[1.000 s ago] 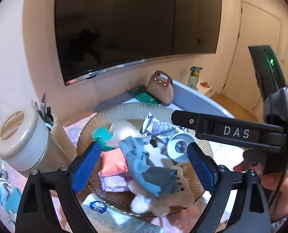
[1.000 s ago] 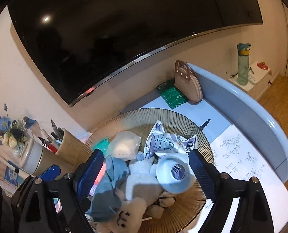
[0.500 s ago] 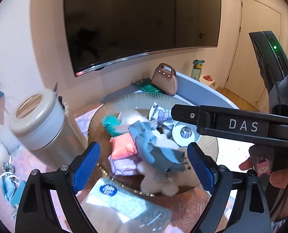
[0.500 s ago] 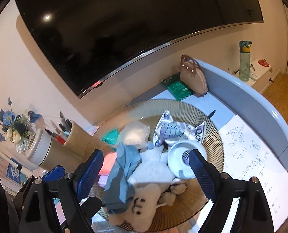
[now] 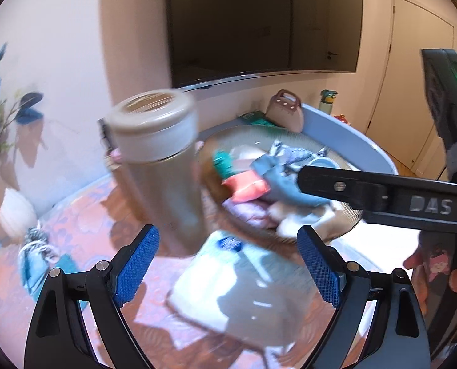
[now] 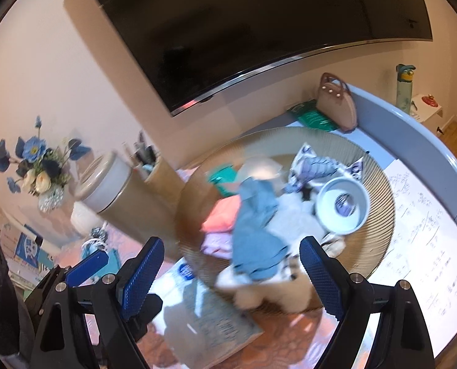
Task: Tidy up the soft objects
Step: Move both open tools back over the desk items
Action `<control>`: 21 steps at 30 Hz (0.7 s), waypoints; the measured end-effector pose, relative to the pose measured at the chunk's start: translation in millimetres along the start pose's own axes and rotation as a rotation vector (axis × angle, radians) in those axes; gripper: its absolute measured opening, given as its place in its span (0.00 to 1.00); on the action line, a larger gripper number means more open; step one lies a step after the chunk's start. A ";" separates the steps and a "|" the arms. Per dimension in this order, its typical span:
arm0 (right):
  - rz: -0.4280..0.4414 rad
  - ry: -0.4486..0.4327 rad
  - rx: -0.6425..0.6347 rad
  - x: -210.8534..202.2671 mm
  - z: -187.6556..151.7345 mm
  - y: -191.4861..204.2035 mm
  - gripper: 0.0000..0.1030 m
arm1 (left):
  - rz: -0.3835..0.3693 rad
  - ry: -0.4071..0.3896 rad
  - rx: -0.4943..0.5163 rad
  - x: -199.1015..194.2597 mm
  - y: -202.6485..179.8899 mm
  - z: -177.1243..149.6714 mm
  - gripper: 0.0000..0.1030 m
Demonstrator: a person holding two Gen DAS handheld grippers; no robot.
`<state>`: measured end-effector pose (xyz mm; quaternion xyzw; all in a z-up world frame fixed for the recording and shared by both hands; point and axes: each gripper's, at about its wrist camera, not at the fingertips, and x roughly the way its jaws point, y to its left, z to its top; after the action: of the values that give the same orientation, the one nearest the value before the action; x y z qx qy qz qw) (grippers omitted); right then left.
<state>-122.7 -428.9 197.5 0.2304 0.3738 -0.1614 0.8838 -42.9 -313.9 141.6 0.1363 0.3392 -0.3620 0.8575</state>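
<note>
A ribbed amber glass bowl [image 6: 379, 215] holds a heap of soft things: a blue cloth [image 6: 256, 227], a cream plush bear [image 6: 268, 292], a coral pack [image 6: 222, 218], a teal item [image 6: 222, 178] and a patterned pouch [image 6: 314, 166], plus a white cup [image 6: 342, 206]. My right gripper [image 6: 231, 276] hangs open over the bowl's near left rim, holding nothing. My left gripper [image 5: 228, 267] is open above a tissue pack [image 5: 228, 283], left of the bowl [image 5: 345, 218]. The right gripper's black body [image 5: 382, 196] crosses the left wrist view in front of the heap.
A tall beige tumbler [image 5: 160, 169] stands just left of the bowl, with a pen holder [image 6: 154, 169] behind it. Blue flowers [image 6: 34, 175] sit far left. A pink handbag [image 6: 336, 107], green book [image 6: 314, 117] and water bottle [image 6: 405, 89] stand at the back. Written paper [image 6: 422, 240] lies right.
Both grippers have drawn leftward and back from the bowl. The bowl has slid right in both views; the tumbler and tissue pack now fill the left wrist view. Both stay open.
</note>
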 end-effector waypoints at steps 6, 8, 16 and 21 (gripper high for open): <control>0.042 0.003 -0.042 -1.0 -16.0 41.5 0.86 | 0.063 0.014 -0.054 -12.5 53.1 -18.6 0.88; 0.067 0.007 -0.069 1.7 -21.4 60.6 0.87 | 0.088 0.027 -0.081 -14.4 76.3 -26.6 0.88; 0.152 0.066 -0.205 37.6 -47.1 139.3 0.88 | 0.192 0.097 -0.212 -19.0 183.6 -69.1 0.88; 0.203 0.120 -0.273 71.7 -66.2 182.9 0.88 | 0.244 0.122 -0.305 -19.6 249.8 -97.0 0.88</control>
<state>-29.9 -248.0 156.5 0.1540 0.4191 -0.0052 0.8948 78.6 -82.1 80.9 0.0665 0.4223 -0.1910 0.8836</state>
